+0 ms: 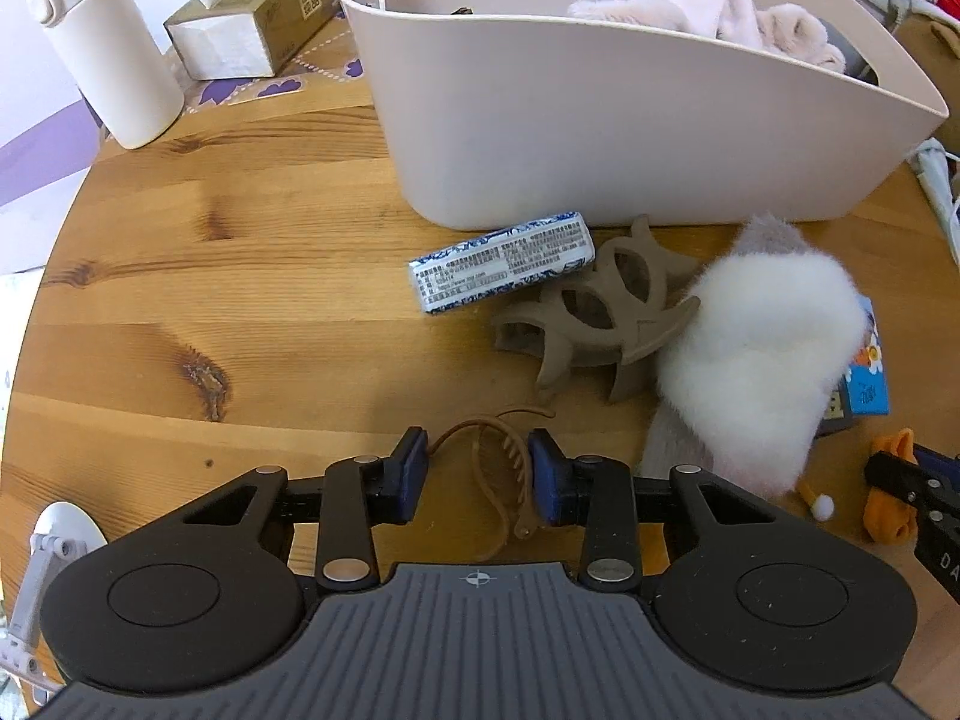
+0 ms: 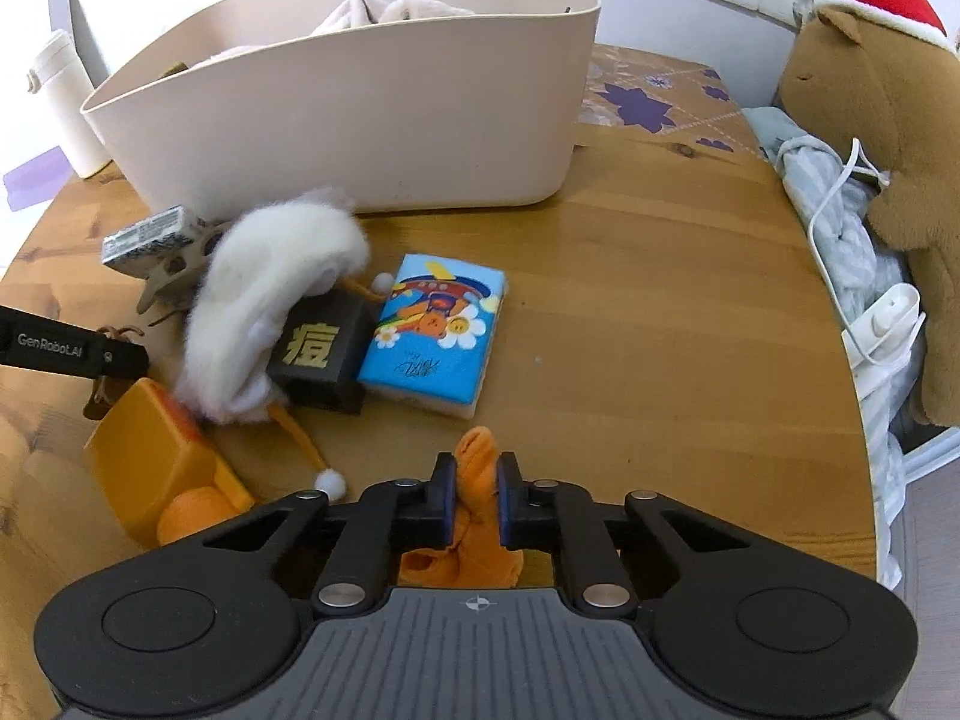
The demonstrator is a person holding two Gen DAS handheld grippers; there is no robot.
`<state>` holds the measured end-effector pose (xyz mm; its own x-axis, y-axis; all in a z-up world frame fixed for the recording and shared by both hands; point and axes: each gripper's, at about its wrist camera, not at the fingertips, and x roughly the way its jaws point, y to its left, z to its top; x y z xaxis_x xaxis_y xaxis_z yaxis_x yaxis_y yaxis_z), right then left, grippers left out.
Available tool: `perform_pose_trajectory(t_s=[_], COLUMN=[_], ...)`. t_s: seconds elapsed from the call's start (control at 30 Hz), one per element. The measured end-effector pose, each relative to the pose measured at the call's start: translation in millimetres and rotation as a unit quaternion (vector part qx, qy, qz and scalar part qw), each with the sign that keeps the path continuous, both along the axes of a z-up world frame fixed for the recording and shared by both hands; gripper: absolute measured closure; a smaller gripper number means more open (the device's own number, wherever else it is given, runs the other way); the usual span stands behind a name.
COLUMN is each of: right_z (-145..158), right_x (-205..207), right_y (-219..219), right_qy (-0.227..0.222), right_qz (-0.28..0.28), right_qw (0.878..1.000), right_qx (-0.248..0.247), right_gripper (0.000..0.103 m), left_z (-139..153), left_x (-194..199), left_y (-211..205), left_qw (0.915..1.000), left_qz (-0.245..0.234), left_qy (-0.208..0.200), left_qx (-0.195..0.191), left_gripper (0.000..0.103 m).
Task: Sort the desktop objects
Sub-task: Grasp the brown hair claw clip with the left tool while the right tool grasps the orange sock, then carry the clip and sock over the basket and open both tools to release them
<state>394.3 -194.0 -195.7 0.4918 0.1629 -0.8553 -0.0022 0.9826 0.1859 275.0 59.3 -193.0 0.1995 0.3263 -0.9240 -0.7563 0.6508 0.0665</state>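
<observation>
With both jaws clamped, left gripper (image 1: 477, 474) on hair clip (image 1: 510, 480), right gripper (image 2: 477, 501) on orange cloth (image 2: 474, 504), lift toward bin (image 1: 600, 138) straight ahead.

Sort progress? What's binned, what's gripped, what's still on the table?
Done: only pink plush fabric and a small dark item lie in the beige bin. In hand: right tool pinches an orange cloth; left tool brackets a small tan hair clip, contact unclear. Left on the table: big taupe claw clip, blue-white pack, white fluffy item, tissue pack, black box.
</observation>
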Motion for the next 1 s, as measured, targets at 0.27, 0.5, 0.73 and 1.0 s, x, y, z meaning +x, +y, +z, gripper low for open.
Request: perform_pose_trajectory(t_s=[0.27, 0.5, 0.73, 1.0], right_z=[15, 39, 68, 107], right_x=[-16, -37, -48, -57], right_y=[-6, -10, -19, -26], right_qy=[-0.023, -0.049, -0.083, -0.13], right_qz=[-0.018, -0.031, -0.048, -0.057], right_qw=[0.999, 0.997, 0.993, 0.986], right_qx=[0.017, 0.041, 0.066, 0.085], right_gripper=[0.091, 0.091, 0.091, 0.091], left_z=[2, 19, 48, 78], left_x=[-15, -28, -40, -49], left_y=[-7, -21, -36, -43], left_qw=[0.9999, 0.9987, 0.9942, 0.9908], left_qz=[-0.009, -0.035, -0.069, -0.075], left_qy=[0.004, -0.005, -0.029, -0.058], left_qx=[0.007, 0.038, 0.077, 0.097], left_gripper=[0.066, 0.066, 0.066, 0.066])
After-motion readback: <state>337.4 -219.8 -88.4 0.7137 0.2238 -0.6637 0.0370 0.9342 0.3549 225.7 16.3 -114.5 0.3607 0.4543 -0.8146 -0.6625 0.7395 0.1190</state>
